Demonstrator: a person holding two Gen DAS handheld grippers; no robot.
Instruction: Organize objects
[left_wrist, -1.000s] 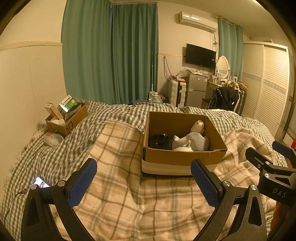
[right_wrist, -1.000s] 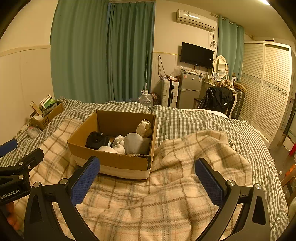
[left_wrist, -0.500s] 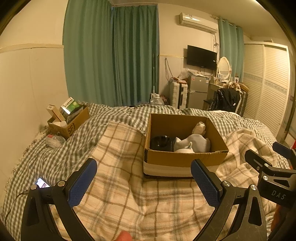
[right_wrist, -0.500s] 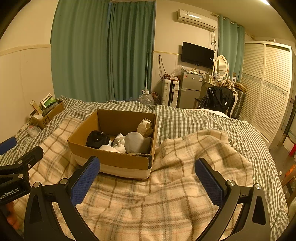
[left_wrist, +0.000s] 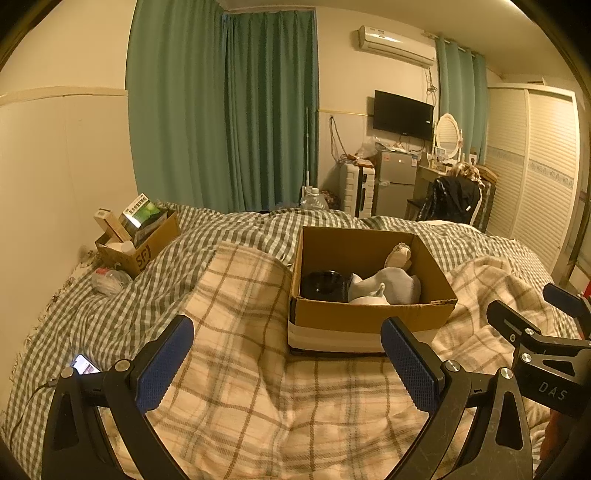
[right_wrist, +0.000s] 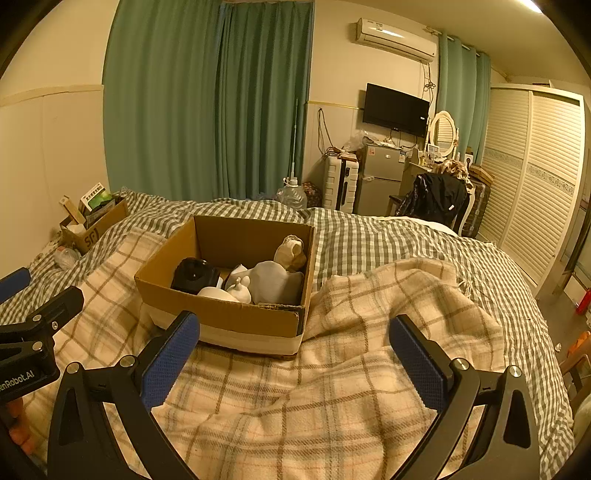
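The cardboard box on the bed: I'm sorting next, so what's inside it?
The cardboard box holds a black object, white figures, a grey lump and a tan item. Anything beneath them is hidden.

A bedroom in warm, yellowish light. Green curtains (right_wrist: 207, 99) hang floor-length along the far wall, with a second pair (right_wrist: 463, 96) further right beside the white air conditioner (right_wrist: 395, 35) mounted high up. Below it a black television (right_wrist: 396, 109) is fixed to the cream wall (right_wrist: 336, 74), above a small grey fridge (right_wrist: 380, 179) and a white suitcase (right_wrist: 340, 181). An oval mirror (right_wrist: 443, 134) stands on a dressing table, and a dark jacket (right_wrist: 437, 199) hangs over the chair there. A louvered wardrobe (right_wrist: 532, 173) fills the right side. The bed carries a green checked sheet (right_wrist: 369, 236) and a beige plaid blanket (right_wrist: 332, 398).
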